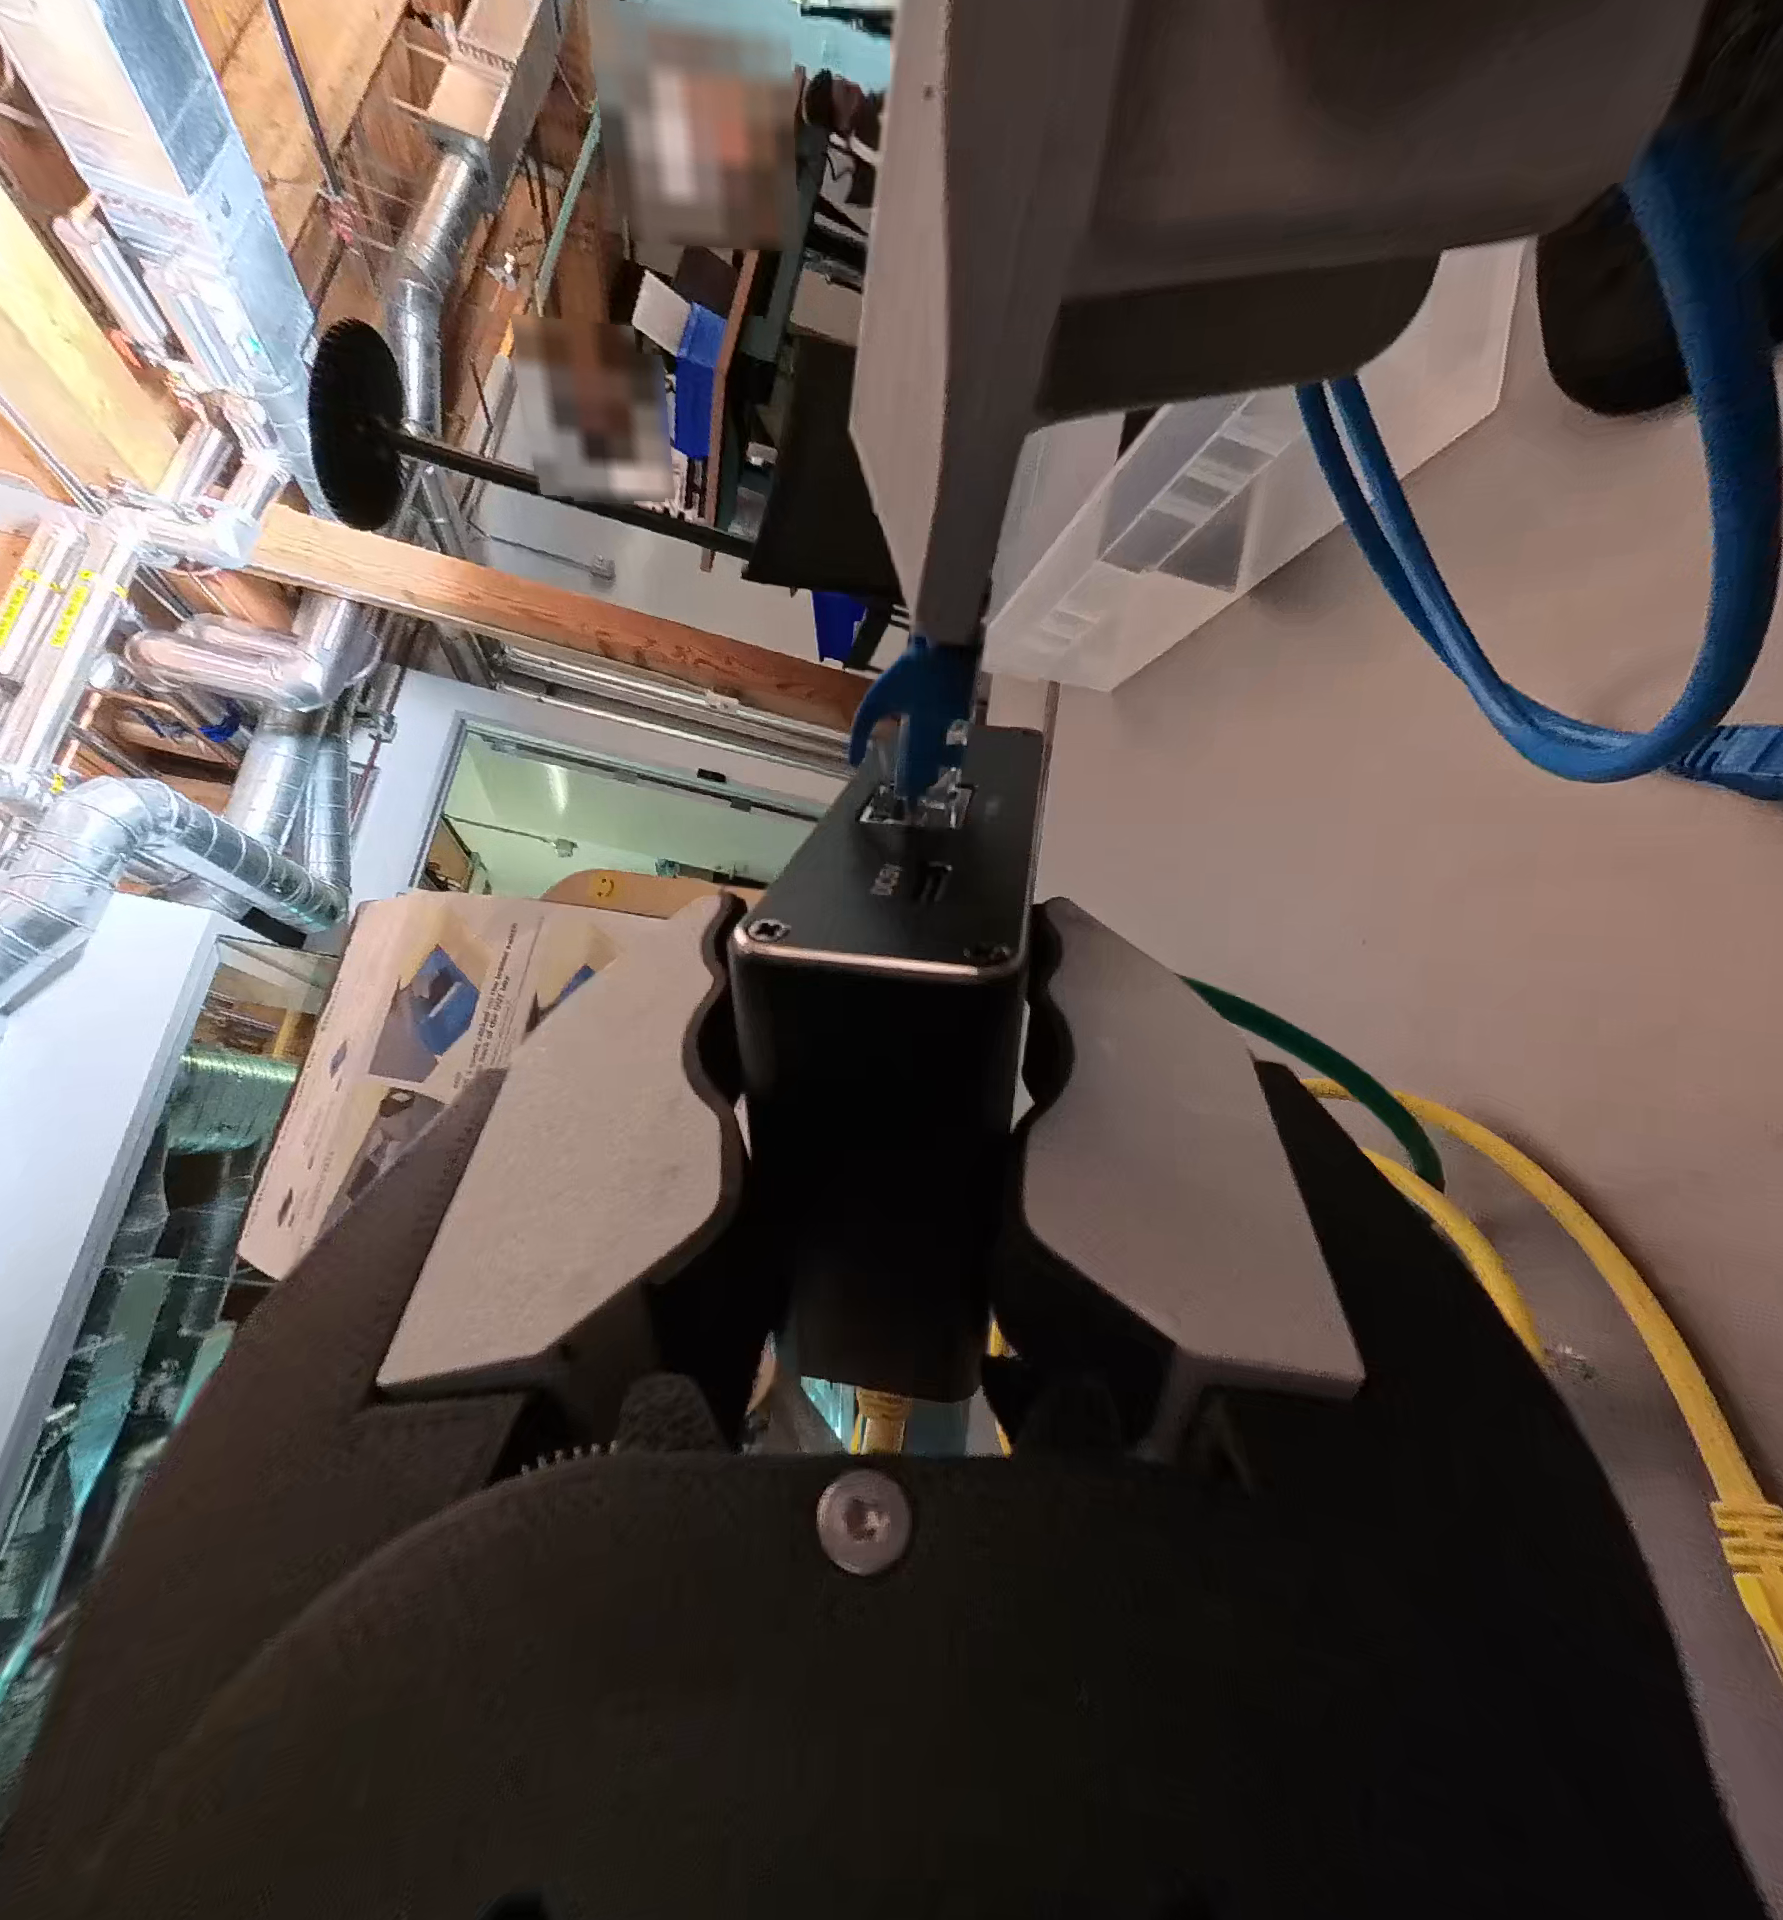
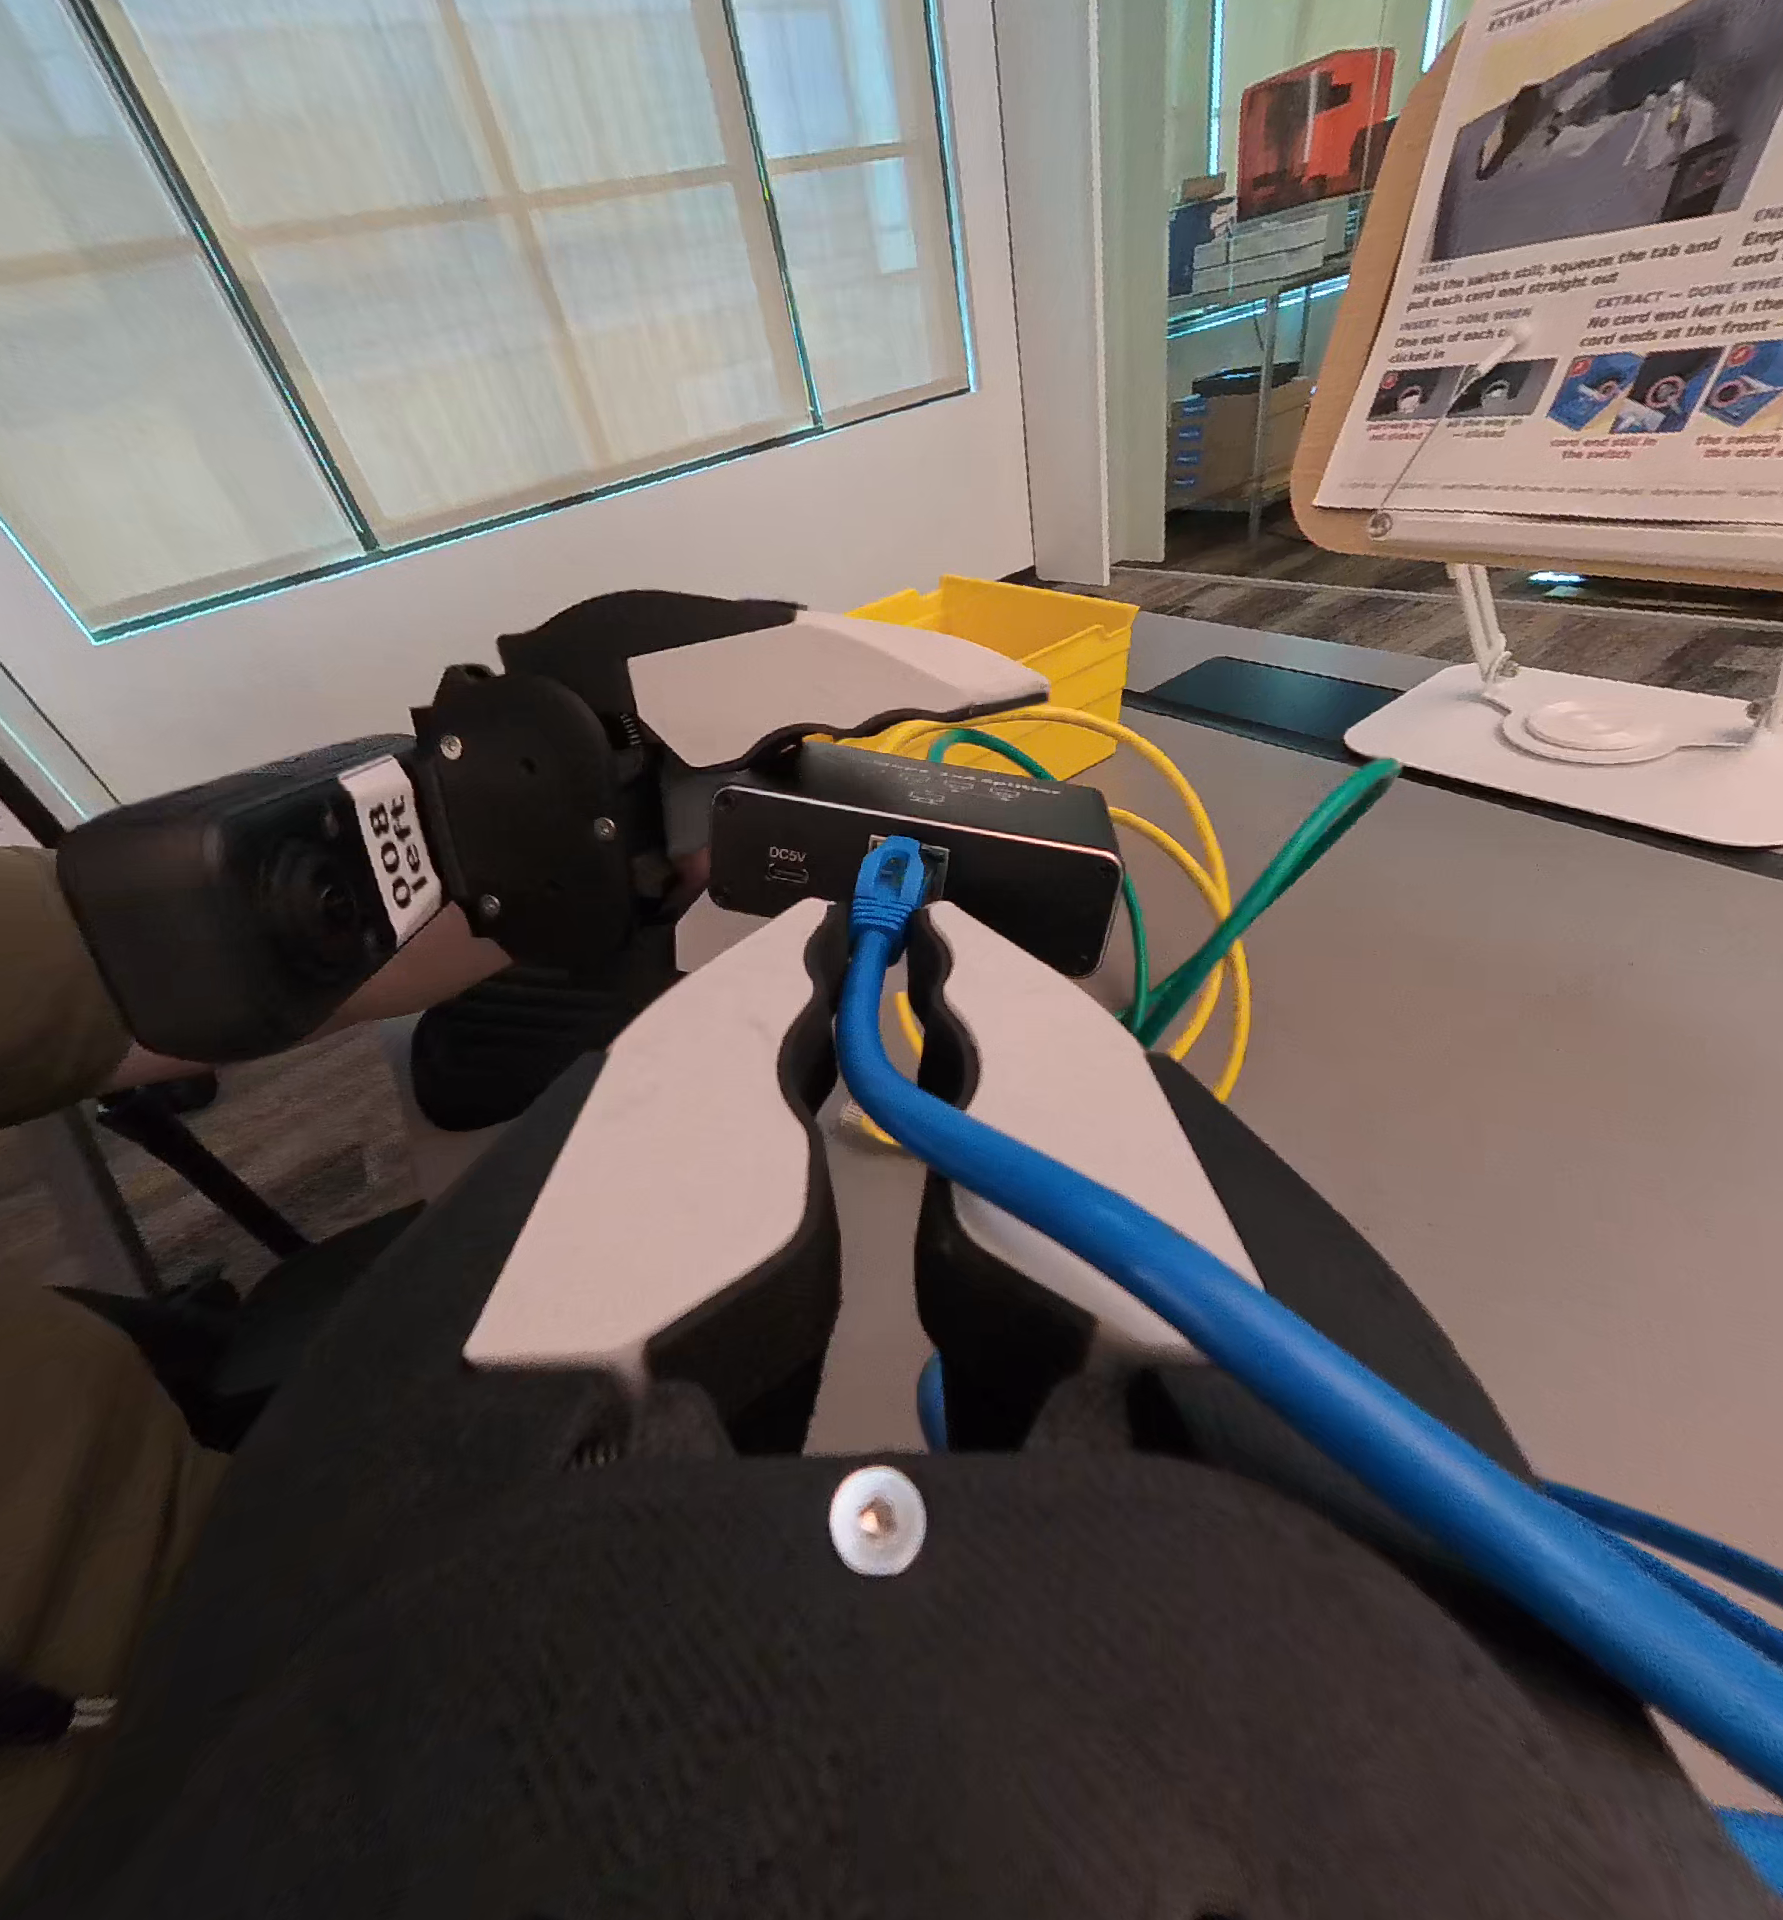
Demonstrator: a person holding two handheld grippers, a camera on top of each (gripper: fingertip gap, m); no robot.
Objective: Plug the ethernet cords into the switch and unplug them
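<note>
Yellow bin (image 2: 1022,634) set by the window (image 2: 430,270), instruction sheet (image 2: 1614,260) propped on white stand (image 2: 1593,748), grey table (image 2: 1541,1091)

Black claw (image 2: 871,914) bodies, grey fingers (image 2: 679,1143), silver screw (image 2: 876,1520), olive sleeve (image 2: 4,977).

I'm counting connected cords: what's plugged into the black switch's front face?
A blue cord's plug sits in a port on the switch, right gripper around it. Whether it is fully seated is hidden.
</note>
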